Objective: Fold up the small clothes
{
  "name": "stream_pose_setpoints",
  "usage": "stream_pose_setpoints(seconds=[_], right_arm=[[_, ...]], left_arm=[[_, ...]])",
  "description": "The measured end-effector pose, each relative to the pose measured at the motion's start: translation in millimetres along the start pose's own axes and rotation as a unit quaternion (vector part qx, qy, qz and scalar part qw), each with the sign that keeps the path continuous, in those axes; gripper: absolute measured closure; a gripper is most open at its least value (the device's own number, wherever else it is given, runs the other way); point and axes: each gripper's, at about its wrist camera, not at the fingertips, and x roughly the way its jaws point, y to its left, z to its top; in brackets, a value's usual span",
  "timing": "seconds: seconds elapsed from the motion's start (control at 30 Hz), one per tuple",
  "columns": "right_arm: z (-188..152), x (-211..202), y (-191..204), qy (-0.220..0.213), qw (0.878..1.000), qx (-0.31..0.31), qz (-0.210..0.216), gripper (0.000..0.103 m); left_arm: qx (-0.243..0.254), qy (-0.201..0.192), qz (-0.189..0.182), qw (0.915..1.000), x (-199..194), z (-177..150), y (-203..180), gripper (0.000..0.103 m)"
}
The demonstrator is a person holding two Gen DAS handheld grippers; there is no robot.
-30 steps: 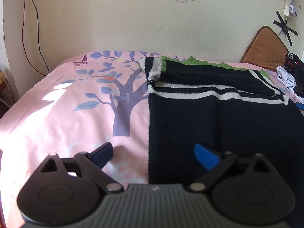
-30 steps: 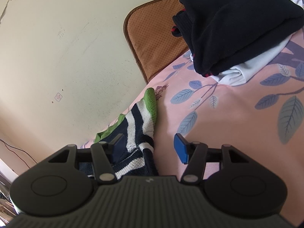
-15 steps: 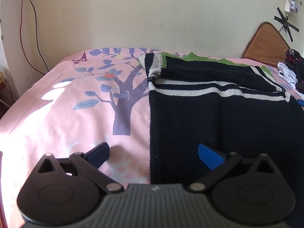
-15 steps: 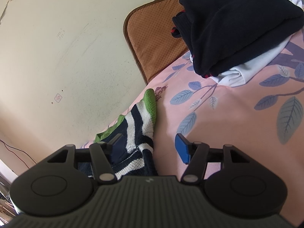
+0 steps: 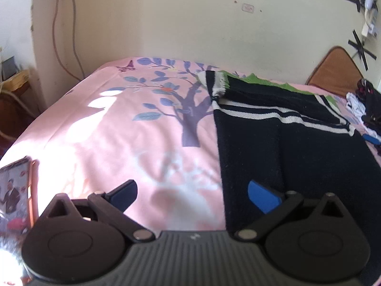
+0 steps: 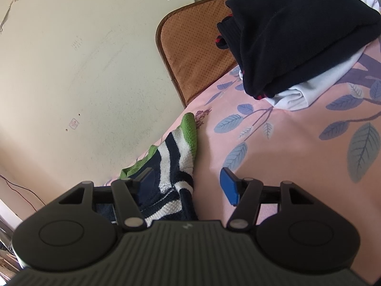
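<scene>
A black knit garment (image 5: 297,147) with white stripes and a green far edge lies flat on the right half of the pink tree-print bed sheet (image 5: 142,143). My left gripper (image 5: 191,190) hovers open over the garment's near left edge, its right pad above the black cloth and its left pad above the sheet. In the right wrist view the garment's striped, green-tipped corner (image 6: 176,157) lies between the fingers of my right gripper (image 6: 187,180). That gripper is open; the cloth sits by its left finger and its right pad stands apart from the cloth.
A pile of black clothes (image 6: 297,31) rests on a folded white one (image 6: 309,93) at the bed's far right. A brown mat (image 6: 195,47) leans on the wall. A phone (image 5: 16,190) lies at the bed's left edge, and a cable (image 5: 69,35) hangs down the wall.
My left gripper has drawn back and to the left, so more sheet shows and the phone has come into view. The right gripper has stayed where it was.
</scene>
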Motion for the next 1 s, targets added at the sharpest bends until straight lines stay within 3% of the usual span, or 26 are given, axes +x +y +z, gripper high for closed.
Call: stream_pose_setpoints(seconds=[0.13,0.23,0.33,0.43,0.5,0.53,0.57,0.67,0.77,0.97,1.0], right_arm=[[-0.6,-2.3,4.0,-0.002,1.0,-0.015,0.015,0.039],[-0.3,-5.6,6.8,0.019,0.999,-0.019,0.031,0.038],[-1.6,-28.4,15.4,0.033,0.995,-0.041,0.085,0.038],[-1.5,-55.3,29.4,0.063,0.984,-0.107,0.128,0.038],[-3.1,-74.7,36.1,0.082,0.974,-0.152,0.145,0.038],[-4.9,-85.2,38.0,0.094,0.969,-0.173,0.151,0.038],[-7.2,-95.0,38.7,0.108,0.964,-0.191,0.154,0.038],[-17.6,-124.7,32.0,0.158,0.95,-0.219,0.156,0.038],[-32.6,-151.3,20.5,0.189,0.944,-0.229,0.145,0.038],[-73.6,-173.1,-0.9,0.244,0.941,-0.207,0.109,0.039],[-79.8,-178.7,-1.8,0.233,0.944,-0.202,0.119,0.045]], left_arm=[[-0.06,-0.001,-0.038,0.9975,-43.2,-16.0,22.3,0.008],[-0.056,0.015,-0.072,0.9958,-63.8,-28.1,15.8,0.019],[-0.03,0.042,-0.099,0.9938,-68.6,-40.7,-0.9,0.023],[0.013,0.093,-0.091,0.9914,-55.3,-57.0,-21.3,0.044],[0.048,0.083,-0.068,0.993,-59.6,-65.2,-33.0,0.055],[0.058,0.086,-0.06,0.9928,-62.8,-65.0,-35.6,0.08],[0.05,0.091,-0.066,0.9924,-66.6,-63.3,-32.3,0.092],[-0.007,0.086,-0.096,0.9916,-80.2,-54.7,-8.8,0.094],[-0.044,0.077,-0.126,0.9881,-86.4,-47.7,2.9,0.094],[-0.041,0.072,-0.143,0.9862,-81.9,-38.7,-3.4,0.094],[-0.045,0.07,-0.147,0.9856,-81.2,-36.1,-2.4,0.094]])
